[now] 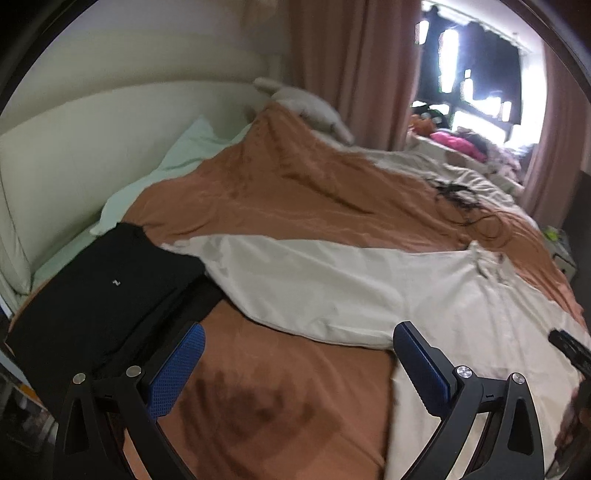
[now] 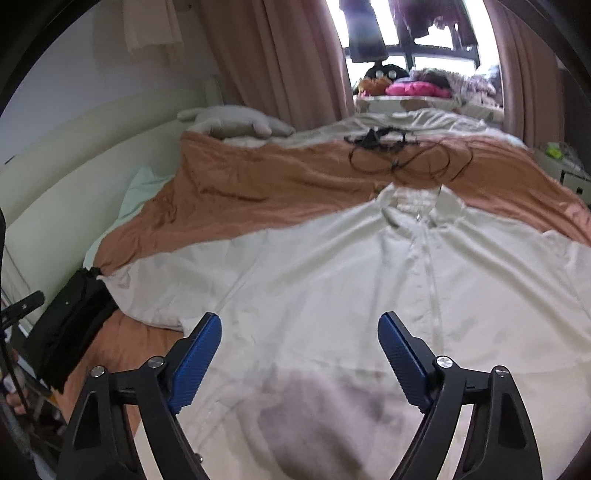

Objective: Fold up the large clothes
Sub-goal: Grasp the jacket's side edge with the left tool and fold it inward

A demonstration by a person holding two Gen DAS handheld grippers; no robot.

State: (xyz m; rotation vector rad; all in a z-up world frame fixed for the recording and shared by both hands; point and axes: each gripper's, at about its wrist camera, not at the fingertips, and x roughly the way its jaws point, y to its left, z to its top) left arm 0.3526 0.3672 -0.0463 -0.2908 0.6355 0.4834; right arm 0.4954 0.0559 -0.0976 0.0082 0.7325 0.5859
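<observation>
While both the left gripper point(image 1: 299, 336) and right gripper point(image 2: 299, 326) hover with jaws spread, the white shirt point(image 2: 332, 280) lies flat on the orange bedspread point(image 1: 280, 184), its sleeve overlapping folded black clothes point(image 1: 96, 291), blurred cables point(image 2: 402, 155) beyond.

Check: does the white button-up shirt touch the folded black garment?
Touching. Left wrist view shows the white button-up shirt's sleeve end lying over the folded black garment's edge.

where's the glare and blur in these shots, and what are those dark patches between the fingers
Left wrist view: the window is blown out, the bed edges bend from the fisheye, and the dark patch is a soft shadow on the orange bedcover. Right wrist view: the window glares too, the white shirt is slightly blurred, and a grey shadow falls on its near hem.
</observation>
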